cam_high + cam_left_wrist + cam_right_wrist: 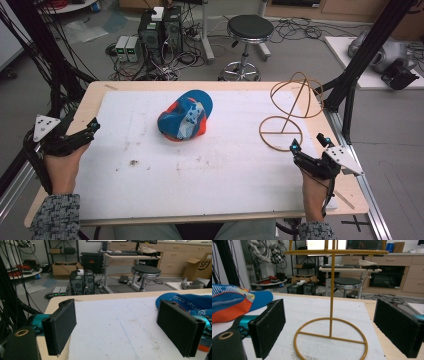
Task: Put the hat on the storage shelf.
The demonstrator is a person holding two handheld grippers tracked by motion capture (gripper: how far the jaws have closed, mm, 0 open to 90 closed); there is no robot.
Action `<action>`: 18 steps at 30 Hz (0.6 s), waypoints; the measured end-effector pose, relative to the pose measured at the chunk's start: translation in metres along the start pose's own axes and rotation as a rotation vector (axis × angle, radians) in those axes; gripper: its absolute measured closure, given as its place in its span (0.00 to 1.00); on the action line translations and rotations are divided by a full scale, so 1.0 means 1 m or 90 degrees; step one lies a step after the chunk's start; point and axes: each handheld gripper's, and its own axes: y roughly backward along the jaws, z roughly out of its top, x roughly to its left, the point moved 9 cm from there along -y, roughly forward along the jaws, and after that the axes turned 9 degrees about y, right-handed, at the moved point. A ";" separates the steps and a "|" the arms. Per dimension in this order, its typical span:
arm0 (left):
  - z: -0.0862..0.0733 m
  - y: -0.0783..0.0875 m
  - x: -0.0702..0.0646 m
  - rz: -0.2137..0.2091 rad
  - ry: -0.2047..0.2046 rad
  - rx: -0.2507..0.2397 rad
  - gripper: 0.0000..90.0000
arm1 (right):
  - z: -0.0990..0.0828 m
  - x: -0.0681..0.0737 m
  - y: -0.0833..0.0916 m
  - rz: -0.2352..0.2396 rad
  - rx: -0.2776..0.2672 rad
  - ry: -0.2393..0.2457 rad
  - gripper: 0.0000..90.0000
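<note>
A blue and orange cap [184, 116] lies on the white mat [150, 165] near the table's middle, brim toward the far side. A yellow wire stand [290, 107] with a round base and a hoop top stands upright at the right. My left gripper [92, 127] rests at the mat's left edge, open and empty; the left gripper view shows the cap [190, 302] past its right jaw. My right gripper [309, 141] sits just in front of the stand's base, open and empty. In the right gripper view the stand [331, 315] rises between the jaws, with the cap [232, 302] at left.
The mat covers most of a wooden table [95, 92]. Black frame posts [360, 60] stand at the table's right side. Beyond the far edge are a black stool [248, 30], computer boxes [160, 30] and cables on the floor.
</note>
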 end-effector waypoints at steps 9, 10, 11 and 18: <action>0.003 0.002 0.002 0.002 0.004 -0.003 0.18 | 0.006 0.009 -0.001 0.019 -0.004 0.029 0.11; 0.002 0.002 0.002 0.002 0.004 -0.002 0.18 | 0.010 0.016 -0.002 0.029 -0.010 0.045 0.11; 0.001 0.002 0.002 0.001 0.004 0.001 0.18 | 0.012 0.019 -0.003 0.034 -0.012 0.047 0.11; 0.001 0.002 0.002 -0.005 0.016 0.004 0.18 | 0.029 0.041 -0.007 0.067 -0.029 0.052 0.11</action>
